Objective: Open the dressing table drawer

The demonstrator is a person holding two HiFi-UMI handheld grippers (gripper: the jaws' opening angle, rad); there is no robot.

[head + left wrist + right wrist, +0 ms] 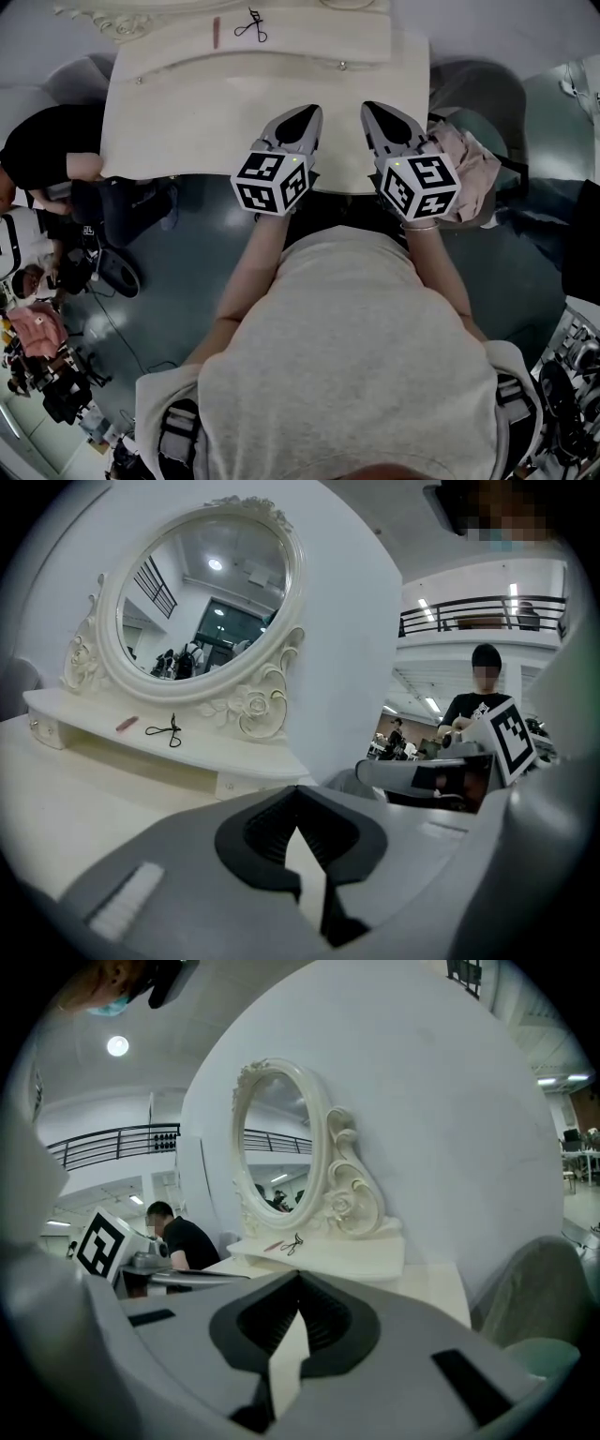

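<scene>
A cream dressing table (187, 122) fills the top of the head view, with an oval mirror (202, 597) on its raised back shelf. Two small shelf drawers show by their knobs, one at the left (140, 81) and one at the right (341, 66); the right knob (231, 783) lies just beyond my left gripper's tips. Both drawers look closed. Over the table's front edge, my left gripper (302, 117) and right gripper (380, 111) hover side by side, pointing at the shelf. The left gripper (298, 789) and the right gripper (300, 1274) are shut on nothing.
A pink stick (216, 31) and a black eyelash curler (249, 24) lie on the shelf. A chair with a pinkish cloth (473, 169) stands right of the table. A person in black (47, 150) sits at the left, with bags and gear on the floor.
</scene>
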